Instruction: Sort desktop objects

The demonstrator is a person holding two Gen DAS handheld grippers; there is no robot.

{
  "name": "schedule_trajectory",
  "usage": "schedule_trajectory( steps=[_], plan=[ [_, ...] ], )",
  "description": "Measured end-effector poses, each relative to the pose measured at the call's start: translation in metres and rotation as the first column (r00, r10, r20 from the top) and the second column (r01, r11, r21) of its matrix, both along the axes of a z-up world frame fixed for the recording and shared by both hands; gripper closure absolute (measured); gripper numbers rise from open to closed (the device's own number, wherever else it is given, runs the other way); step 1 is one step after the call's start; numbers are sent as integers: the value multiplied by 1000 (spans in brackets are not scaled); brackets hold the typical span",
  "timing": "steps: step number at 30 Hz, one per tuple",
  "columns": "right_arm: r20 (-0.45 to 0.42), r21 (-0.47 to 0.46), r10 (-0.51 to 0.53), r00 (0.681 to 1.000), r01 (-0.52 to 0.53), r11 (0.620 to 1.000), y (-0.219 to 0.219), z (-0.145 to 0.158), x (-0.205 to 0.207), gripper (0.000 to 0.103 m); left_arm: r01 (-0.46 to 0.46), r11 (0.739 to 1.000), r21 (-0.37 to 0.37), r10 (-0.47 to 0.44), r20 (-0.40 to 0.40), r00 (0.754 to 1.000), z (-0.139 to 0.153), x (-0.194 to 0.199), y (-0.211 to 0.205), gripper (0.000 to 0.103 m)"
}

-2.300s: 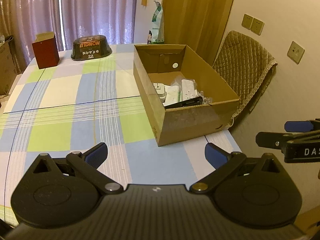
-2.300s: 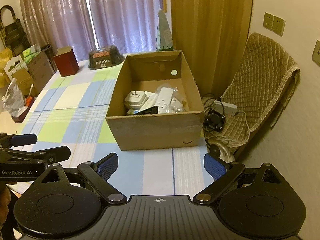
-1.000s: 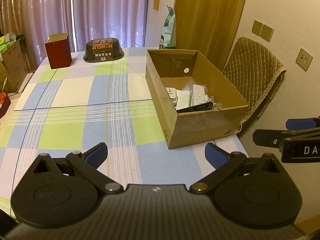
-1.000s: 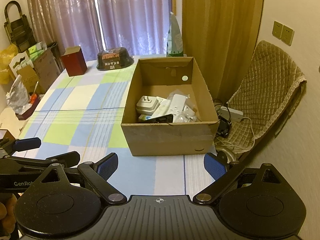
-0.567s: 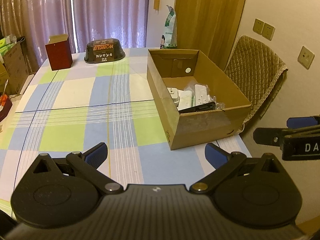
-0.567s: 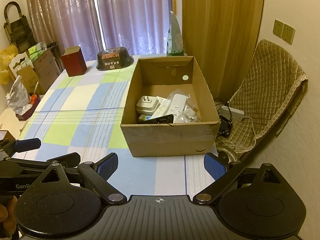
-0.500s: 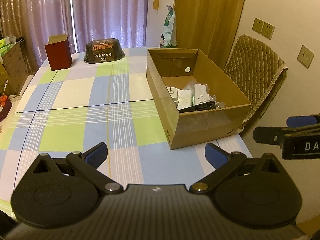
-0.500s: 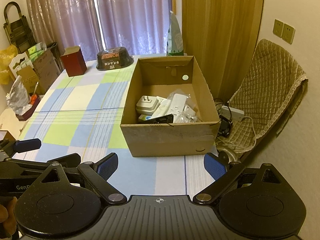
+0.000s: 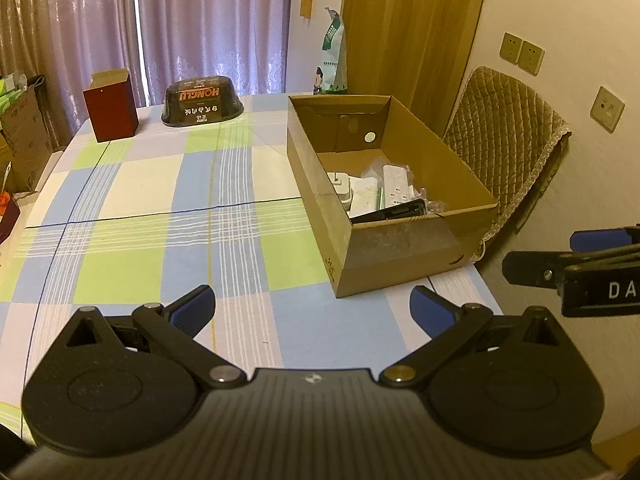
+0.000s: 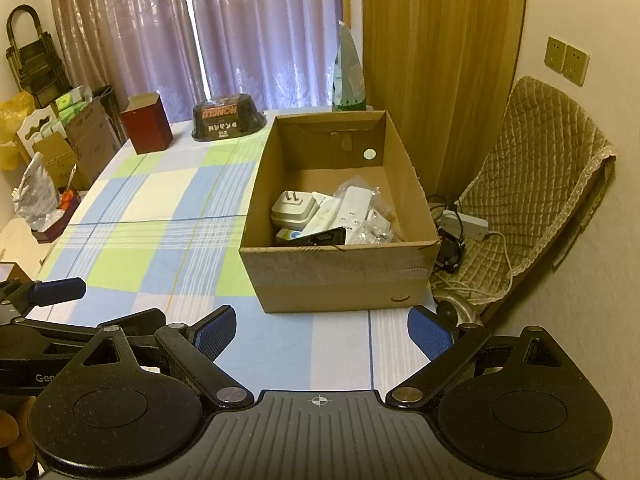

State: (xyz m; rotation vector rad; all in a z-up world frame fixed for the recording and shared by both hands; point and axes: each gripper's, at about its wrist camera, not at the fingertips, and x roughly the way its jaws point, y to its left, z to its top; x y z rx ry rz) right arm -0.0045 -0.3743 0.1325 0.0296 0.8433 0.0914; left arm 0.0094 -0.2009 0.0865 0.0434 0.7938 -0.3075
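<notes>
Left gripper (image 9: 312, 308): bottom of the left wrist frame; fingers spread wide, holding nothing, hovering over the near edge of the surface.
Right gripper (image 10: 320, 330): bottom of the right wrist frame; fingers spread wide, empty. Both likely stand clear of the work because nothing is in reach to grasp.
Surface (image 9: 132, 216): checked cloth, bare across the lower and middle frame. No loose item lies on it near the grippers.
Cardboard box (image 10: 340, 276): centre of the right wrist frame, open top, standing at the right edge of the surface. It appears to serve as the collecting bin.
Box contents: a white plug adapter (image 10: 292, 210), a white power strip (image 10: 354, 204), a black flat device (image 10: 320, 237) and clear plastic bags, heaped against the near wall. The sorting looks largely done.
Black bowl (image 9: 202, 100): upper left, upside down at the far edge.
Red box (image 9: 112, 110): left of the bowl, upright. Both are well apart from the cardboard box; whether they belong to the sorting cannot be told.
</notes>
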Motion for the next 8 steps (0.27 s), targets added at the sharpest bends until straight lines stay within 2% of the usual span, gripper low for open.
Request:
schedule_trajectory(
  steps=[8],
  plan=[
    [0, -1, -1, 1000, 1, 1000, 0, -1, -1, 8, 12, 1000, -14, -12, 8, 1000, 1, -1, 1, 1]
  ],
)
